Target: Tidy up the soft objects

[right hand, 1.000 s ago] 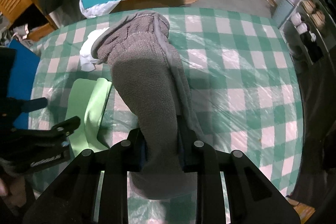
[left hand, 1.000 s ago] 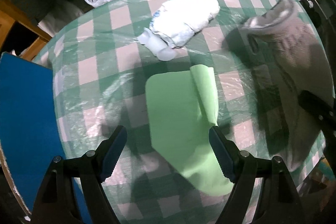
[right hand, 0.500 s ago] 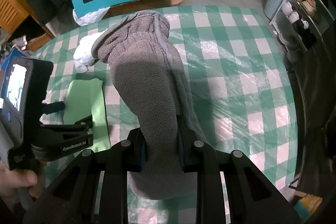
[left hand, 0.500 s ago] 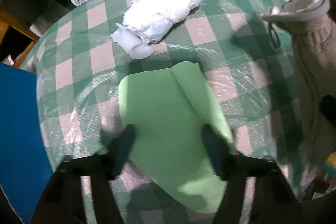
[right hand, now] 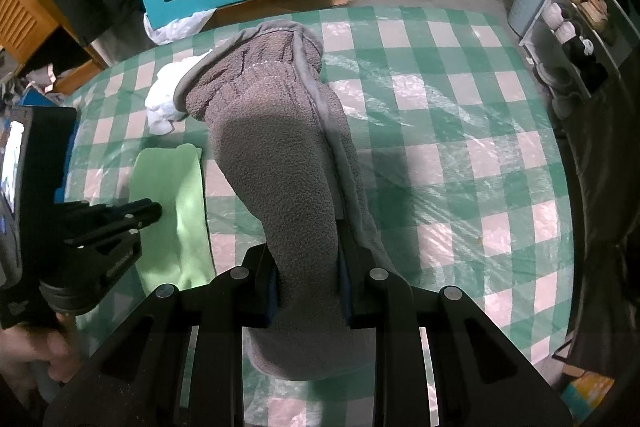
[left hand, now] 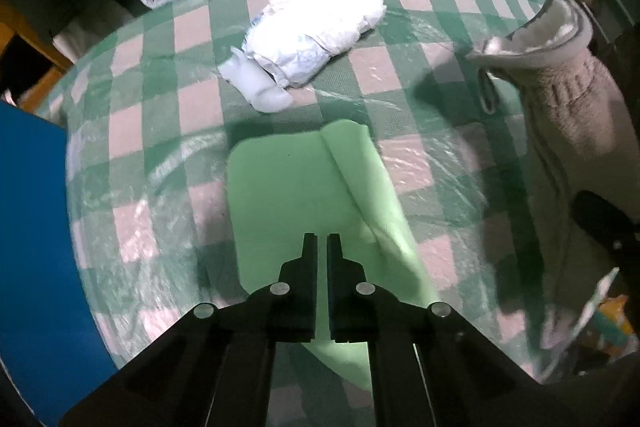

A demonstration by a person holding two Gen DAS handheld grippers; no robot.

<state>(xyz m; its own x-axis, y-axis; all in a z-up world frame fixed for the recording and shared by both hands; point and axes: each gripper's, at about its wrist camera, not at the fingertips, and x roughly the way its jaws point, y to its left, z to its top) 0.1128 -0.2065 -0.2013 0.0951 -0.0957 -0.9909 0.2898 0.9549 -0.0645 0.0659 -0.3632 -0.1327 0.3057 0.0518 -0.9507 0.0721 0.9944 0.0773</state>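
left tool (left hand: 321,247): closing over green cloth (left hand: 288,195), pinch unclear
right tool (right hand: 306,263): clamped on grey fleece (right hand: 280,163)
left to do: everything, white bundle (left hand: 316,27) untouched

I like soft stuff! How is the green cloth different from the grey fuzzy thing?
The green cloth is smooth, thin and bright; the grey fuzzy thing is thick and woolly. The green cloth lies flat on the checked table with one side folded over, while the grey fuzzy thing is lifted up, squeezed in the right tongs. The left tongs are closing over the green cloth. Both are soft.
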